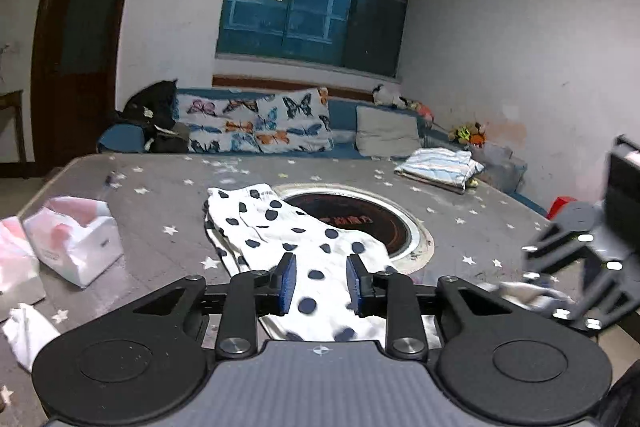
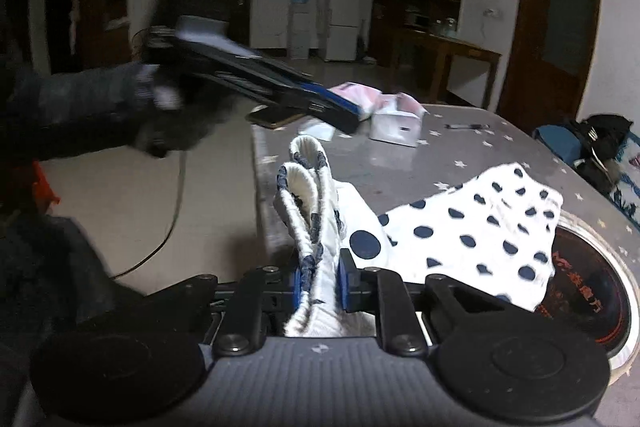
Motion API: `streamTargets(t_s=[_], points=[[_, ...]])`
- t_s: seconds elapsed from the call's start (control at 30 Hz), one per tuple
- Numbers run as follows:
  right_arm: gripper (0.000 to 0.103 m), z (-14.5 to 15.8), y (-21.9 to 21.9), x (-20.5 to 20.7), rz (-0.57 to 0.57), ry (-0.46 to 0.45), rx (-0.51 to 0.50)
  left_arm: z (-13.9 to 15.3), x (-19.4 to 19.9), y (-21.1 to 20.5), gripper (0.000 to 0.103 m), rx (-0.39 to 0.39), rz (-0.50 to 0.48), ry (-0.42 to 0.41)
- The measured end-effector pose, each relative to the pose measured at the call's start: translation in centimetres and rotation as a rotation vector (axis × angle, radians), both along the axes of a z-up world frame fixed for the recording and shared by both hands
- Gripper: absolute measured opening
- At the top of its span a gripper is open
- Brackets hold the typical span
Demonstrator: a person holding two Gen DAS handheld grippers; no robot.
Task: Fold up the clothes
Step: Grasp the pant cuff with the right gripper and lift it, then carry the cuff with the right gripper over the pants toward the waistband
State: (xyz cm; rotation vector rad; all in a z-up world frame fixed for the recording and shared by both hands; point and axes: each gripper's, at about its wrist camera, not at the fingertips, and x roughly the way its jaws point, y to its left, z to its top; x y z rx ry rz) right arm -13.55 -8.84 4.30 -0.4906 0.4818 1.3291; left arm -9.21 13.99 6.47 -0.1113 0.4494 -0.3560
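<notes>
Our right gripper [image 2: 320,283] pinches the polka-dot garment's [image 2: 472,227] ribbed hem; left gripper [image 1: 321,281] hovers open; tissue box [image 1: 80,239] holds tissues

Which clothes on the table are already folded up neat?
The striped clothes at the far edge, stacked flat. The polka-dot garment lies spread and rumpled.

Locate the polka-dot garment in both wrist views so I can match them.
Left wrist: polka-dot garment lies centre frame on the table, running from mid-picture down between the open left gripper.
Right wrist: polka-dot garment spreads right of centre; its bunched ribbed edge is pinched in the right gripper.
Shared landmark: the round inset burner under the garment's edge.
</notes>
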Motion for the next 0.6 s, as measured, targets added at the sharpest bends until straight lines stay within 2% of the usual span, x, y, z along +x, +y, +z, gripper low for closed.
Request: streamTargets(t_s=[0.3, 0.4, 0.5, 0.6], points=[[0.015, 4.4, -2.8, -3.9, 0.059, 0.021, 0.019, -2.9, 6.5, -3.2, 0.027, -0.095, -0.188, 0.150], [0.015, 5.3, -3.5, -4.7, 0.056, 0.019, 0.019, -4.5, 8.8, -4.4, 0.027, -0.080, -0.254, 0.219], [0.015, 5.5, -3.8, -5.0, 0.046, 0.029, 0.021, -6.3, 10.2, -5.1, 0.027, 0.001, -0.227, 0.267], [0.015, 5.4, -3.9, -4.9, 0.036, 0.035, 0.021, -7.3, 11.2, -4.0, 0.024, 0.004, -0.149, 0.293]])
